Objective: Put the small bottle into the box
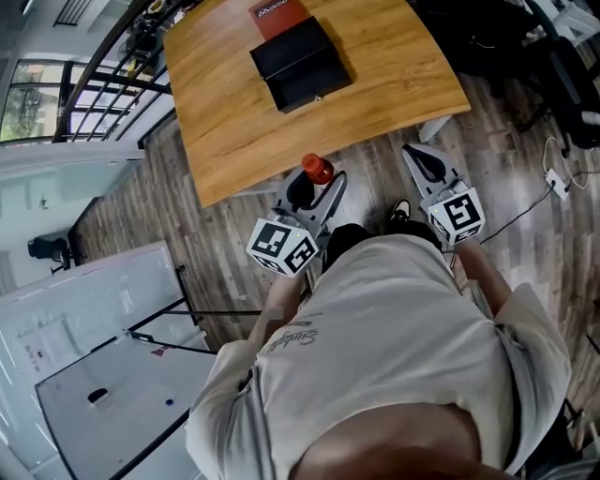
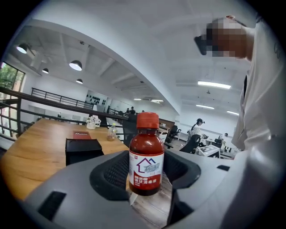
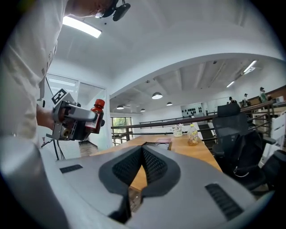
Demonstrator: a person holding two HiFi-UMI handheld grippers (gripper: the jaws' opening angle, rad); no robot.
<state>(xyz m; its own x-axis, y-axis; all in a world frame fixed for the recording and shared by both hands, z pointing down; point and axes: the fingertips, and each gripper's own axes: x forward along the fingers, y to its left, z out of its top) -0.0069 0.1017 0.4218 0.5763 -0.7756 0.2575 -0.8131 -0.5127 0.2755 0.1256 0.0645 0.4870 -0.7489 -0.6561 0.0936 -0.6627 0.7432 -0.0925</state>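
The small bottle (image 2: 146, 157) is dark red with a red cap and a white label. It stands upright between the jaws of my left gripper (image 1: 316, 185), which is shut on it just off the near edge of the wooden table (image 1: 394, 66). The same bottle (image 1: 317, 169) shows in the head view. The black box (image 1: 300, 62) lies on the table beyond it, its lid apparently down. From the left gripper view the box (image 2: 82, 150) is ahead to the left. My right gripper (image 1: 422, 157) is shut on nothing, off the table's near right edge.
A red-brown booklet (image 1: 278, 14) lies just behind the box. Far along the table are a clear bottle (image 3: 192, 134) and a white item (image 3: 178, 130). An office chair (image 3: 237, 134) stands to the right. A railing (image 1: 103, 84) runs to the left, with wood floor below.
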